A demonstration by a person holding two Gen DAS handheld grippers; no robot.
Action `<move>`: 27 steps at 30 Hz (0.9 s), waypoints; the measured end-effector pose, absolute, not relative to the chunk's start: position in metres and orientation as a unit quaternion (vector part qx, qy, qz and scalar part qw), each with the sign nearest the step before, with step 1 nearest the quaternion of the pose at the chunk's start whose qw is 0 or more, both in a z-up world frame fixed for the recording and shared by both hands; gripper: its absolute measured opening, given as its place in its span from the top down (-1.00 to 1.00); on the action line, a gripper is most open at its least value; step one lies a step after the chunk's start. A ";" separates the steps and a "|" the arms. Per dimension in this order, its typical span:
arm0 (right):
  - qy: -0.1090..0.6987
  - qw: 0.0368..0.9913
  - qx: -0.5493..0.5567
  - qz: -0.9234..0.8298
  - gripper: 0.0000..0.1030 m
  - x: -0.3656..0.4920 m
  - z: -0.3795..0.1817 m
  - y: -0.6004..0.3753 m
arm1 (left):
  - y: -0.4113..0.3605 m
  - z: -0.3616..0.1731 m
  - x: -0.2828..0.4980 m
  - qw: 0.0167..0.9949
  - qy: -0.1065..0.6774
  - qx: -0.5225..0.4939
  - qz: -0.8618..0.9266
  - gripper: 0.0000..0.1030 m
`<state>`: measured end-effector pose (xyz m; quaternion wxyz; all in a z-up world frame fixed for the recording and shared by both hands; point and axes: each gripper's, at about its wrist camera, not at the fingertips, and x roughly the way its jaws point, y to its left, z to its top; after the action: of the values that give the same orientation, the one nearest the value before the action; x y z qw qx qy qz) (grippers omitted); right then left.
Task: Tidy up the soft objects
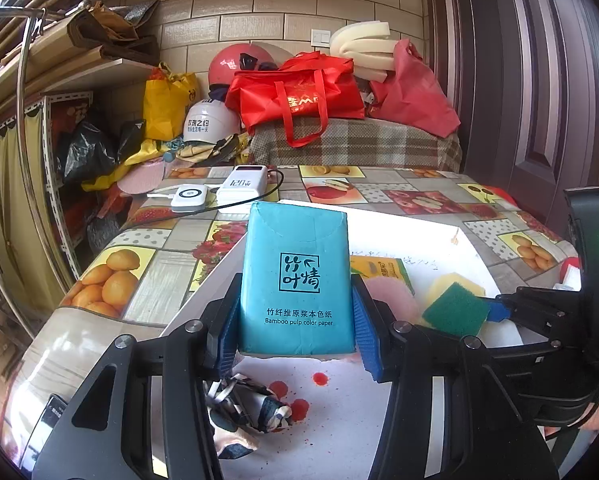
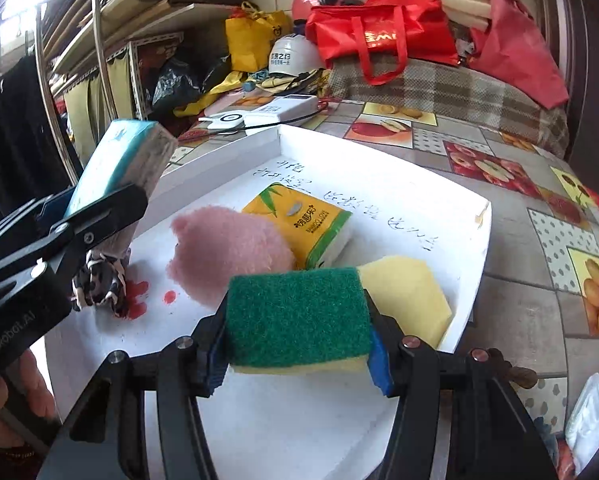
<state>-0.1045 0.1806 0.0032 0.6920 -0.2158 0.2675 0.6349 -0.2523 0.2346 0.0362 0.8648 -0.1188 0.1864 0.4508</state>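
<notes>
My left gripper (image 1: 295, 332) is shut on a teal tissue pack (image 1: 297, 276), held upright above the white tray (image 1: 419, 232); the pack (image 2: 127, 160) shows at the left of the right wrist view, above a crumpled black-and-white cloth (image 2: 99, 284). My right gripper (image 2: 297, 354) is shut on a green-topped yellow sponge (image 2: 297, 316), low over the tray's (image 2: 471, 264) near right part; that sponge (image 1: 455, 308) appears at the right of the left wrist view. In the tray lie a pink fluffy pad (image 2: 227, 252), a yellow tissue pack (image 2: 303, 224) and a yellow sponge (image 2: 407, 292).
The tray sits on a table with a fruit-print cloth (image 2: 539, 208). Power banks with a cable (image 1: 223, 190) lie at the table's far side. Behind are red bags (image 1: 299, 96), helmets (image 1: 209, 122), foam (image 1: 363, 48) and a shelf rack (image 1: 51, 152). Red stains (image 2: 139, 296) mark the tray floor.
</notes>
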 end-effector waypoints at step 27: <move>0.171 0.731 -0.177 0.637 -1.00 -0.128 0.023 0.143 | 0.221 0.038 -0.267 0.847 0.146 -0.098 0.502 -0.73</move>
<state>-0.1280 0.1432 0.0228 0.7306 -0.1774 0.1707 0.6368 -0.2667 0.2209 0.0381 0.8466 -0.0983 0.1463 0.5022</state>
